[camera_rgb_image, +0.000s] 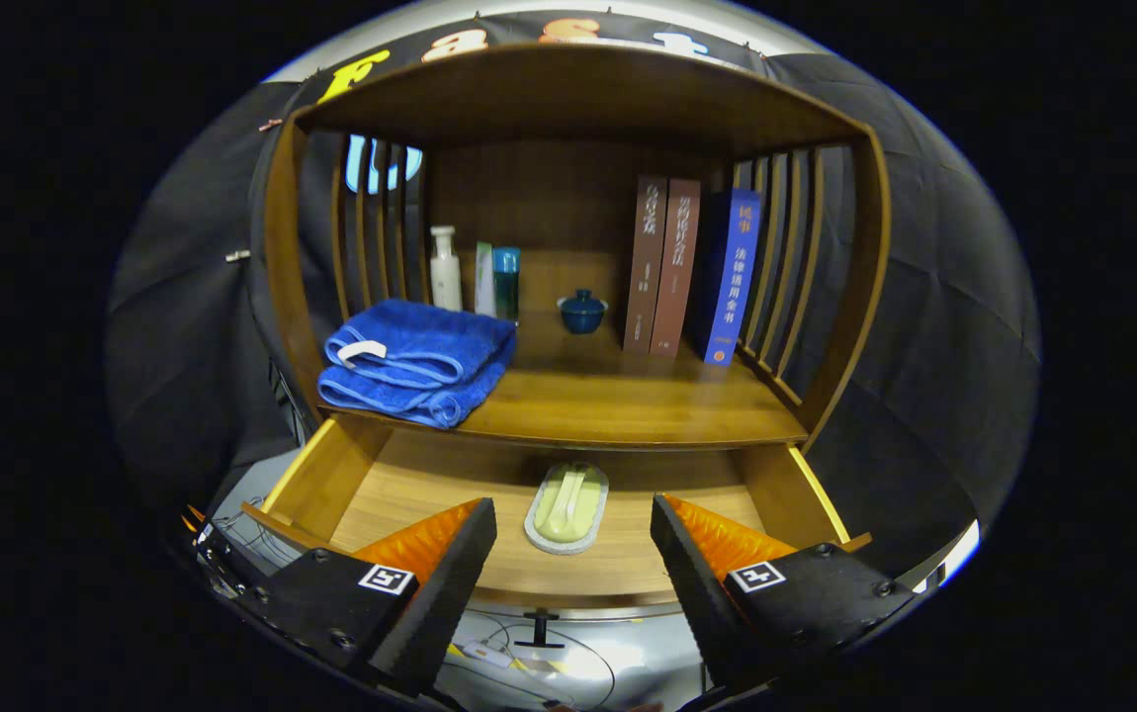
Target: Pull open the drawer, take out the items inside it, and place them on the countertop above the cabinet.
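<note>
Wooden cabinet (568,247) with drawer (410,485) pulled open. Inside, a pale green soap dish (567,508), long axis running front to back, pointing away from the gripper (573,539), lying just ahead of and between the fingers. Fingers spread wide, gripping nothing. On the countertop (618,400) above: folded blue towel (418,361), bottles (446,267), small blue lidded pot (582,311), three upright books (687,267) with spine writing too small to read.
</note>
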Demonstrator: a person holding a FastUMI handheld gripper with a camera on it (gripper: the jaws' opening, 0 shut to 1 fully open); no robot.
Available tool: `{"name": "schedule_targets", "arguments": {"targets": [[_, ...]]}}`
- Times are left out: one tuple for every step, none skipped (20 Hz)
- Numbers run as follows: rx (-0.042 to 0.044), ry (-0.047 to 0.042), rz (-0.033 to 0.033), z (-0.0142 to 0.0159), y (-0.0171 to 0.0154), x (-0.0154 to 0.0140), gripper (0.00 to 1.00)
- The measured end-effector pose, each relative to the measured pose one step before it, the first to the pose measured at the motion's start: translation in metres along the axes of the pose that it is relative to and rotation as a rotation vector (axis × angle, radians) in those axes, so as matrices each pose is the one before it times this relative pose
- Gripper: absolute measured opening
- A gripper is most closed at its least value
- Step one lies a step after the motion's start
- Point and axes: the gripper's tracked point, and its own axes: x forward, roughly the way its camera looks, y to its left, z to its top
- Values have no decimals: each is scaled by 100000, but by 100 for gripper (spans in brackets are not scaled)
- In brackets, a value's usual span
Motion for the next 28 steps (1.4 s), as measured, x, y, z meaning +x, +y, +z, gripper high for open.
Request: {"name": "schedule_targets", "arguments": {"targets": [[-400, 3443, 615, -142, 444, 1128, 100], [-394, 2874, 173, -226, 212, 1044, 99], [-710, 3262, 5, -465, 176, 1060, 100], [-477, 4225, -480, -750, 98, 1235, 99], [77, 5645, 835, -842, 250, 1185, 99], [1211, 6090, 1536, -990, 554, 1304, 100], [988, 6490, 1429, -1068, 336, 1219, 100], [806, 5821, 829, -726, 79, 1285, 99], [200, 4300, 943, -471, 172, 1086, 100], [-480, 3535, 153, -325, 93, 1012, 100], [-786, 2301, -222, -284, -45, 749, 99], [-630, 1881, -608, -324, -71, 764, 99], [275, 1914, -309, -366, -127, 839, 92], [860, 1151, -797, -322, -178, 542, 84], [491, 215, -420, -65, -141, 279, 76], [-756, -995, -240, 275, -165, 240, 75], [-548, -122, -601, 921, -311, -492, 76], [559, -479, -43, -479, 167, 645, 64], [-155, 1189, 361, -173, 69, -64, 51], [-973, 183, -857, 165, -209, -375, 51], [1185, -2941, -1305, 547, -220, 188, 36], [142, -9, 1592, 44, 556, 186, 21], [-412, 2460, 2587, -810, 375, 83, 5], [-53, 2787, 1717, -805, 303, 331, 5], [676, 724, 731, -446, 161, 423, 5], [320, -1386, -1466, -222, -335, 134, 6], [-1185, -1013, -956, -48, -205, 18, 5], [-1863, -686, -743, 5, -58, -79, 6]]}}
